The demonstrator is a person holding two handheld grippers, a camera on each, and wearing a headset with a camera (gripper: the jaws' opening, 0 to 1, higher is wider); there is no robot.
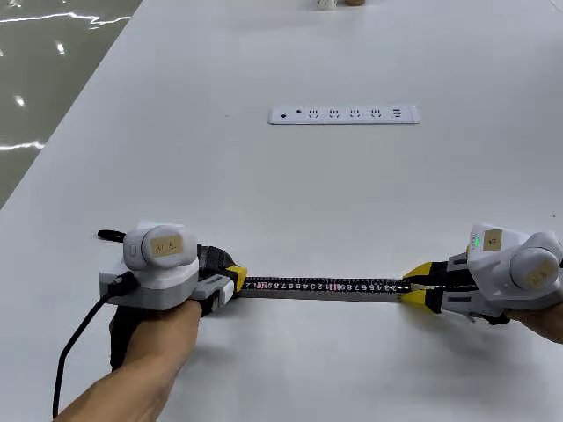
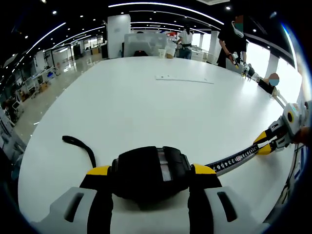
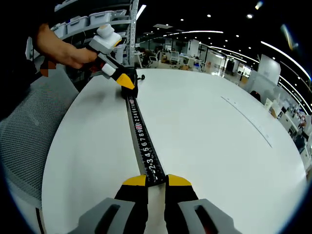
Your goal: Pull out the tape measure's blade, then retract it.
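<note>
A black tape measure case (image 2: 152, 171) is clamped between the yellow-tipped jaws of my left gripper (image 2: 152, 170), low on the white table (image 1: 290, 193). In the head view the case (image 1: 214, 261) sits at the left gripper (image 1: 230, 281). Its black blade (image 1: 325, 287) with white numbers runs flat along the table to my right gripper (image 1: 415, 284), which is shut on the blade's end. The blade (image 3: 142, 139) stretches from the right gripper (image 3: 156, 181) away to the far case (image 3: 131, 90). A black wrist strap (image 2: 80, 146) trails from the case.
A white power strip (image 1: 344, 114) lies farther back on the table. A black cable (image 1: 79, 338) hangs from the left gripper toward the near edge. People (image 2: 233, 36) stand past the table's far side.
</note>
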